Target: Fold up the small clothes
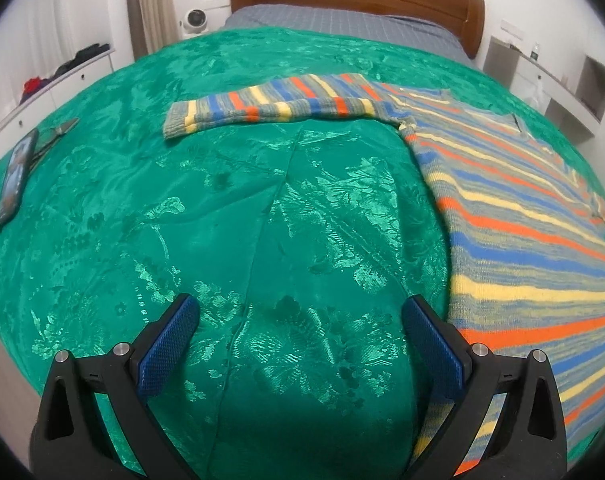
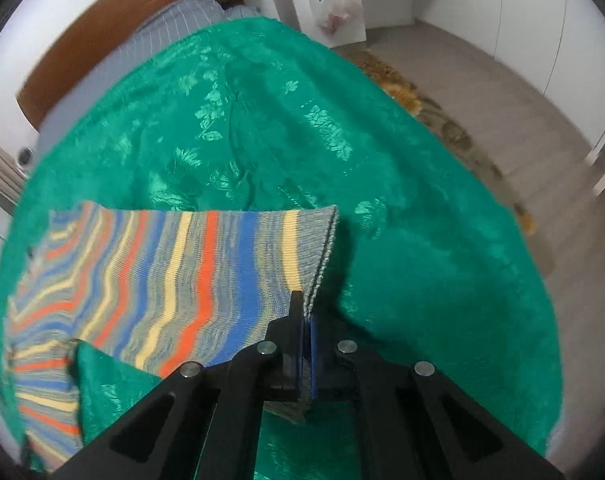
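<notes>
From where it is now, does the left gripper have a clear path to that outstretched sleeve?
Probably yes. The left gripper is open and holds nothing, and only bare green blanket lies between it and the striped sleeve, which rests flat, well ahead of it.

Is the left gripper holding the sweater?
No, the left gripper is open over the green blanket, with the sweater beside it.
</notes>
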`<state>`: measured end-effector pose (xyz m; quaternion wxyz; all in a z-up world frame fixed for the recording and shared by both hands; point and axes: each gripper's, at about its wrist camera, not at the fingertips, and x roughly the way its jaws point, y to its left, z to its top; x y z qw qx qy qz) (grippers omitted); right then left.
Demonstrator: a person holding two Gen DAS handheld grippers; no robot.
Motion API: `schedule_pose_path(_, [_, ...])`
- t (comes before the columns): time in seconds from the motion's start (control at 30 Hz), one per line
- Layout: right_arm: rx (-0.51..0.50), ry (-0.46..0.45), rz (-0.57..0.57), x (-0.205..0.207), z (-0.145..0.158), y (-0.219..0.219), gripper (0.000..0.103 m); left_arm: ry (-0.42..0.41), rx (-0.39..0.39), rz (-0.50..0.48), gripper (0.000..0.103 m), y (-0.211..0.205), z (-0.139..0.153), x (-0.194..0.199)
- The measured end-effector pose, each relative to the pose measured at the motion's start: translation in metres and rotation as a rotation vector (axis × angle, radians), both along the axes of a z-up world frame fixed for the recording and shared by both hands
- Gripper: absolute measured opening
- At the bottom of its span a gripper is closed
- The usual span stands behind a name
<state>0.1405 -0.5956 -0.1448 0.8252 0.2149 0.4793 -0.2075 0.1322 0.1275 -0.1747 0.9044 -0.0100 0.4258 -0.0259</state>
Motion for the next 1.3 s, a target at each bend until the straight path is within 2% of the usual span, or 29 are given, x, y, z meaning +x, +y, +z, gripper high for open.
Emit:
schedule_pose_path(0.07, [-0.023,-0.06,0.025,0.004,0.019,0.011,0.001,-0.004,-0.003,0.004,0.102,0.002,0.001,-0.001])
schedule_pose_path(0.17, [-0.06,-0.167,0.112,0.018,0.067,0.046,0.001,-0.006,-0.01,0.006,0.102,0.003,0.0,0.0])
schedule_pose_path(0.23, [-0.075,-0.232,0.201,0.036,0.104,0.081,0.001,-0.009,-0.01,0.004,0.102,0.002,0.0,0.002])
schedule_pose_path(0.37, [-0.039,-0.318,0.384,0.083,0.155,0.165,0.001,-0.012,-0.01,-0.005,0.102,0.002,-0.001,0.004])
schedule_pose_path(0.5, [0.015,-0.328,0.522,0.126,0.159,0.242,0.001,-0.011,-0.037,-0.003,0.102,0.007,-0.001,0.004])
schedule_pose_path(0.63, [0.025,-0.281,0.632,0.167,0.134,0.317,0.002,-0.01,-0.062,0.004,0.102,0.011,0.0,0.003])
schedule_pose_path(0.67, [0.045,-0.267,0.646,0.174,0.125,0.329,0.002,-0.008,-0.064,0.004,0.102,0.011,-0.001,0.004])
schedule_pose_path(0.7, [0.115,-0.252,0.663,0.185,0.111,0.342,0.005,-0.007,-0.064,0.003,0.102,0.011,-0.001,0.004])
schedule_pose_path(0.73, [0.173,-0.243,0.666,0.191,0.099,0.346,0.009,-0.006,-0.063,0.002,0.102,0.011,-0.001,0.004])
schedule_pose_path(0.77, [0.252,-0.227,0.661,0.197,0.086,0.35,0.027,-0.006,-0.063,0.002,0.102,0.011,-0.001,0.004])
schedule_pose_path(0.8, [0.304,-0.224,0.658,0.199,0.079,0.352,0.051,-0.005,-0.063,0.001,0.102,0.011,-0.001,0.004])
schedule_pose_path(0.83, [0.368,-0.233,0.655,0.199,0.071,0.354,0.059,-0.005,-0.064,0.002,0.103,0.011,-0.001,0.004])
schedule_pose_path(0.87, [0.417,-0.246,0.652,0.195,0.067,0.355,0.062,-0.005,-0.066,0.002,0.103,0.011,-0.001,0.004])
schedule_pose_path(0.93, [0.464,-0.252,0.643,0.186,0.06,0.35,0.062,-0.003,-0.069,0.004,0.103,0.012,-0.002,0.005])
schedule_pose_path(0.97, [0.454,-0.246,0.637,0.183,0.058,0.346,0.062,-0.002,-0.069,0.004,0.103,0.012,-0.002,0.006])
schedule_pose_path(1.17, [0.229,-0.205,0.562,0.135,0.05,0.288,0.062,0.0,-0.027,0.005,0.103,0.006,-0.006,0.007])
schedule_pose_path(1.3, [0.065,-0.195,0.467,0.085,0.037,0.239,0.062,-0.001,-0.009,0.005,0.103,0.004,-0.008,0.006])
